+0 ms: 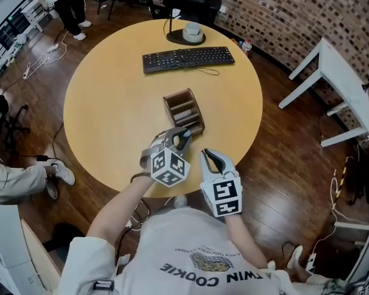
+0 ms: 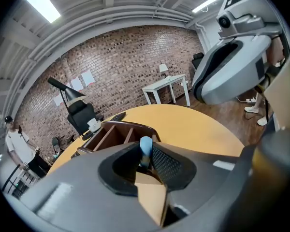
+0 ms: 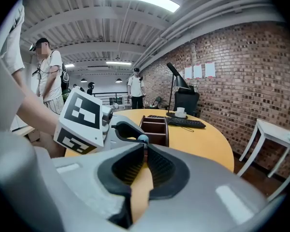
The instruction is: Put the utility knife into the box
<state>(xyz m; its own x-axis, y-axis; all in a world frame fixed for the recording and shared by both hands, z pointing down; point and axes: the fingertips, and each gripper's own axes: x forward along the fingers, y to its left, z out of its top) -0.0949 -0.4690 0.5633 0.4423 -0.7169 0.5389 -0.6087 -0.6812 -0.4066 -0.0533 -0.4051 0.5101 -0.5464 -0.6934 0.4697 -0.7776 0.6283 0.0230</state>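
Our left gripper was clamped on the utility knife, whose blue end stood up between the two jaws. The rest of the knife was buried behind the jaws. We could therefore only judge, not see, that its long axis ran roughly along the jaws and pointed forward out of the grip. The box, a brown wooden one with open compartments, lay straight ahead of that gripper. It sat just beyond the knife's blue end and a little below it, on the round table. The box's length ran on away from the gripper, so its near end was the part closest to the knife. Our right gripper had its jaws together on nothing. It hung just beside the left one, on its right and set slightly further back from the box. That made the left gripper the nearer of the two, and it already carried the knife. We judged that the coming move belonged to the left gripper alone. It called for a short carry forward and down over the near wall. The knife's length would have to be lined up with one compartment before the jaws let go. The right gripper needed only to keep clear of that path.
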